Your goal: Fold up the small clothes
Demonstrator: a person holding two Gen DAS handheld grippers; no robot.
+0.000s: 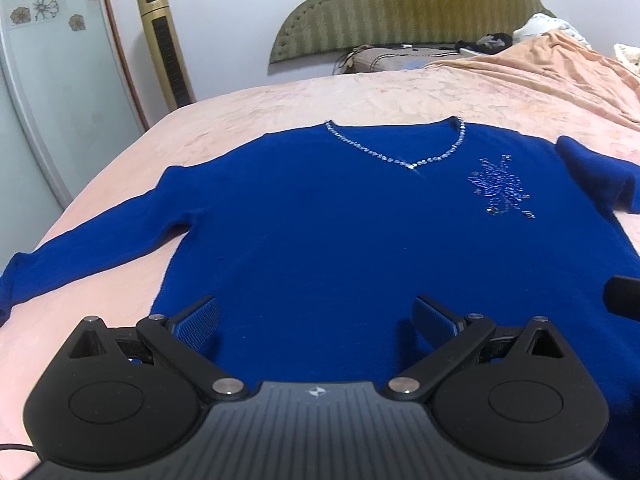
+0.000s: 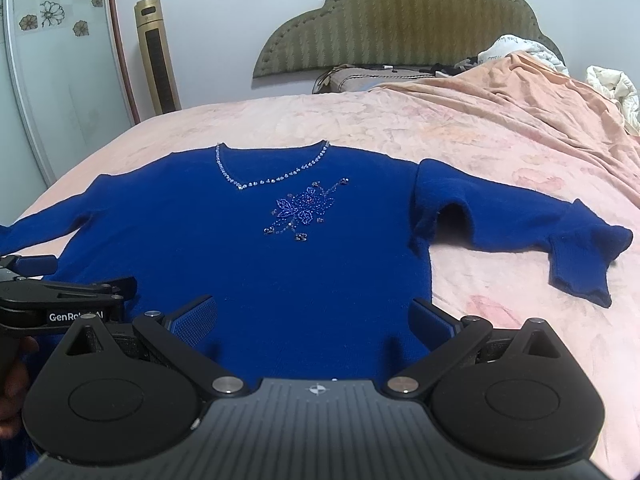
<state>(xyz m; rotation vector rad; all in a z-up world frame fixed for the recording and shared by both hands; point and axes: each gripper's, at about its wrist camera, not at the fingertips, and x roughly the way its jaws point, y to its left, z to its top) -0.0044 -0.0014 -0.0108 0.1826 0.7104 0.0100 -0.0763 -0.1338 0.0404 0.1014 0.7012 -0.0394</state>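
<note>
Left gripper (image 1: 316, 318): fingers spread wide with nothing between them, poised over the hem end of the sweater, left of its middle.
Right gripper (image 2: 314, 318): fingers likewise apart and empty, over the hem toward the sweater's right edge; the left gripper shows just beside it in the right wrist view.
Sweater (image 1: 340, 232): blue, laid flat and face up on the bed (image 1: 260, 104), hem nearest the fingers, beaded V-neck (image 1: 400, 152) farthest.
Long axis: body runs straight away from both grippers; sleeves stretch out crosswise.
Left sleeve (image 1: 88, 240): lies out flat, angled back toward the near edge.
Right sleeve (image 2: 540, 240): out to the side, cuff doubled back on itself.
Nearer hand: each sleeve lies on its own gripper's side, so each would likely be folded inward by that hand.
Far end: headboard (image 2: 400, 20) and rumpled bedding (image 2: 520, 100), well apart from the sweater.
</note>
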